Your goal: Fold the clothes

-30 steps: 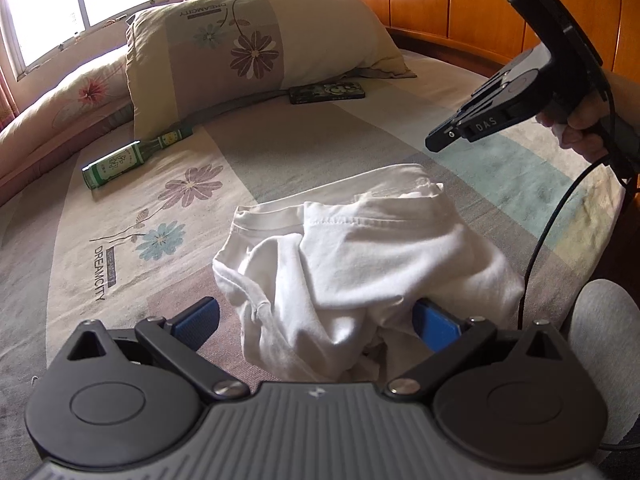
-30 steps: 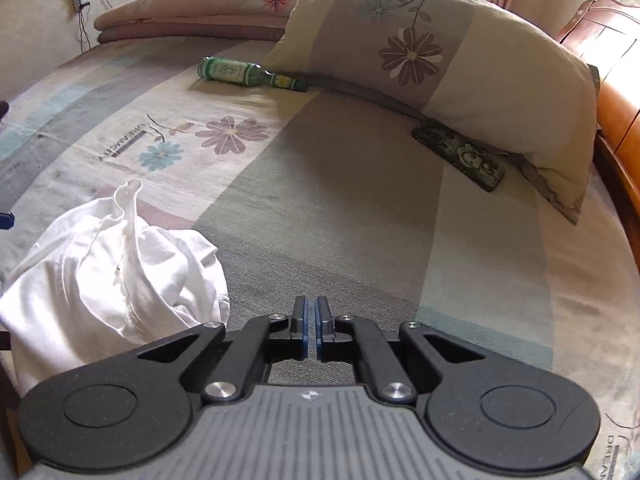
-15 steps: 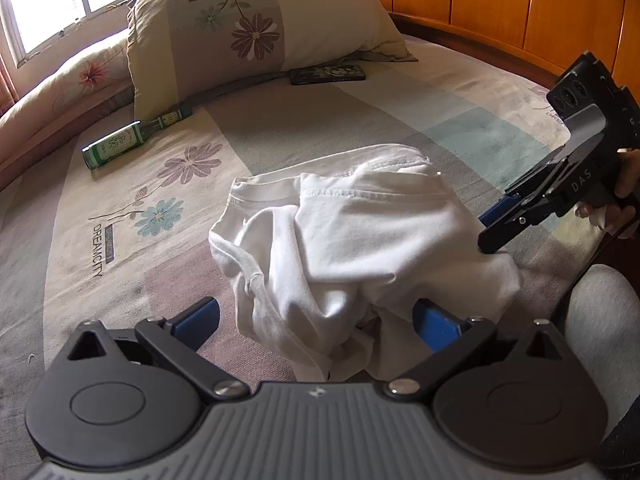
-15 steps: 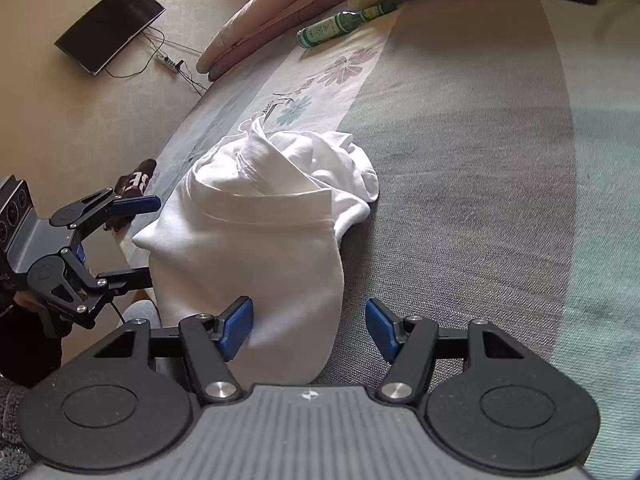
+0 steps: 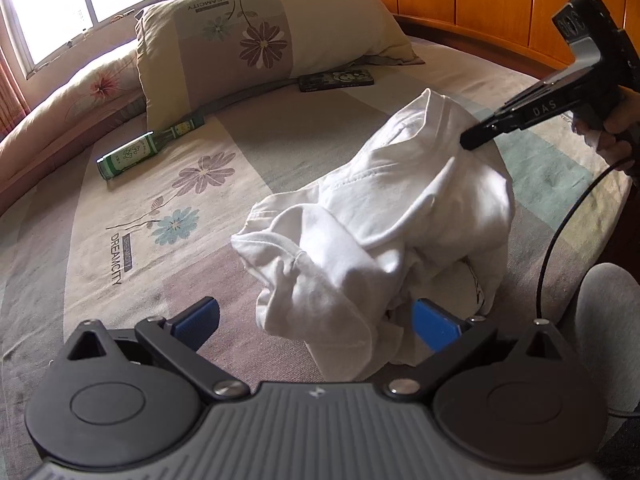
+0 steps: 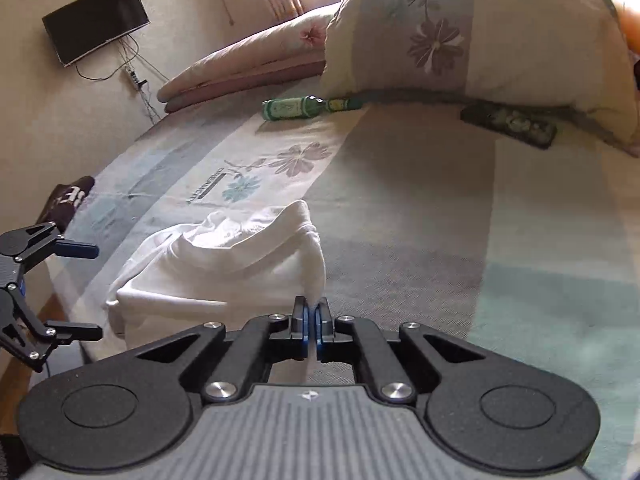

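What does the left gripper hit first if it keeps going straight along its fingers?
Most likely the crumpled white garment. The left gripper is open, and the cloth's near folds already lie between its pads, low in the gap. Beyond the cloth is only the bedspread. Depth is hard to judge in fisheye.

We see a plain white garment [image 5: 400, 216] on a bedsheet [image 5: 280, 136] banded in cream, grey and pale teal, with purple and blue flowers. At ten o'clock lies a green bottle [image 5: 132, 154]; at twelve, a cream pillow [image 5: 256, 36] bears a purple flower. Our grippers' pads [image 5: 196, 318] are blue.
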